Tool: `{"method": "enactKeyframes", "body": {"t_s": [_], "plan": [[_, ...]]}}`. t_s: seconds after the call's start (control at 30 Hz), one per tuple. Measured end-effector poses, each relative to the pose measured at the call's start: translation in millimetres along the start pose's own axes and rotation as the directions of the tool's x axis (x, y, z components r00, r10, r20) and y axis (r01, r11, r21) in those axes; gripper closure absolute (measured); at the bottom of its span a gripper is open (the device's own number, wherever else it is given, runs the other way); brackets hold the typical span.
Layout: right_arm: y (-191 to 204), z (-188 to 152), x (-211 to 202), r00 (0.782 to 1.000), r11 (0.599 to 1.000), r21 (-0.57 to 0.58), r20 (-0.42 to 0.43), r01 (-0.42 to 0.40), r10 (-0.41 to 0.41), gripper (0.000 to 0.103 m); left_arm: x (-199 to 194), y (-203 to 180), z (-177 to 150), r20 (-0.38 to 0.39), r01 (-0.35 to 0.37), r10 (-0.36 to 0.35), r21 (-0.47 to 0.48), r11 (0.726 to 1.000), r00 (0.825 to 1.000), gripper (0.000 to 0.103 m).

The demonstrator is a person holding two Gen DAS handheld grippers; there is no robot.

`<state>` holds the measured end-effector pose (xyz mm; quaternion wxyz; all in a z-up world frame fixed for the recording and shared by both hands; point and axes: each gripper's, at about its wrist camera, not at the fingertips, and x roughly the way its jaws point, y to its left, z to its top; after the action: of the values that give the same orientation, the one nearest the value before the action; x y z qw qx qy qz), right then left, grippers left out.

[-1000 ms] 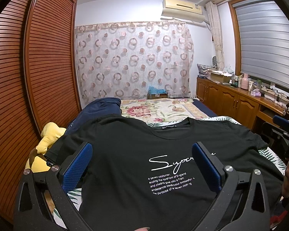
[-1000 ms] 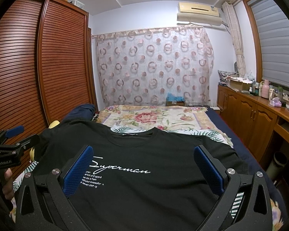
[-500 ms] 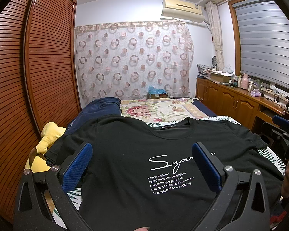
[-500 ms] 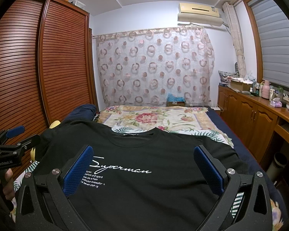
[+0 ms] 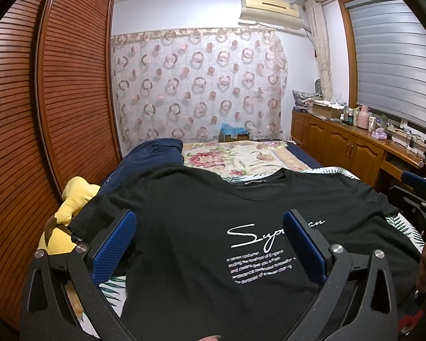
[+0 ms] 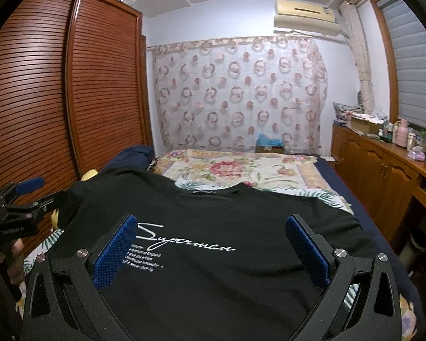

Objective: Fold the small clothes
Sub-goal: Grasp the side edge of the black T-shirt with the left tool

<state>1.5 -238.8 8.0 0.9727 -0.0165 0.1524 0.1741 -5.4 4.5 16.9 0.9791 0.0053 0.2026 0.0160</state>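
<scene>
A black T-shirt [image 5: 201, 227] lies spread flat, print side up, on the bed [image 5: 241, 156] in front of me. Its long axis runs straight away from me: the collar [image 6: 213, 191] points toward the far curtain [image 6: 241, 93], and the hem is nearest me, hidden under my claws. The white script and the small lines of text beneath it read upright from where I stand. One sleeve reaches out toward the louvred wardrobe [image 5: 56, 85], lying next to a yellow plush toy [image 5: 73, 196]; the other spreads toward the side with the wooden cabinet [image 6: 383, 170].

My left claw [image 5: 210, 244] hangs released over the shirt's lower left part, its blue pads [image 5: 113, 247] wide apart with nothing between them. My right claw [image 6: 211, 251] is likewise spread wide, above the lower right part, grasping nothing. I cannot tell whether either one touches the cloth.

Beyond the collar the floral bedspread [image 6: 235, 167] shows, and a dark blue bundle [image 5: 153, 153] sits at the far left of the bed.
</scene>
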Motion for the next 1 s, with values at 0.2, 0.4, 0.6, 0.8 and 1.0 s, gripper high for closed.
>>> {"method": "enactKeyframes", "body": {"t_s": [0.2,0.4,0.6,0.8,1.0], "plan": [[-2.8,-0.3,10.7,0.998,0.998,-0.012,-0.034,-0.054,0.054,0.0,6.1,20.8,-5.0,-0.035,-0.014,0.014,-0.005,1.0,0.999,0.0],[-9.8,1.6,25.9,0.993,0.996,-0.024,-0.078,-0.088,0.086,0.0,22.3,54.4,-16.9,-0.106,-0.036,0.031,-0.042,0.998,0.994,0.0],[-13.6,7.0,39.1,0.987,0.993,-0.046,-0.118,-0.111,0.105,0.0,32.1,84.4,-22.6,-0.132,-0.065,0.056,-0.059,0.996,0.99,0.0],[-9.5,9.5,55.2,0.981,0.987,-0.078,-0.148,-0.139,0.126,0.0,40.8,112.6,-25.1,-0.14,-0.053,0.042,-0.074,0.996,0.989,0.003],[-5.7,14.4,71.3,0.973,0.978,-0.121,-0.178,-0.172,0.149,0.0,71.0,124.3,-21.3,-0.201,-0.026,0.022,-0.016,1.0,0.979,0.019]]}}
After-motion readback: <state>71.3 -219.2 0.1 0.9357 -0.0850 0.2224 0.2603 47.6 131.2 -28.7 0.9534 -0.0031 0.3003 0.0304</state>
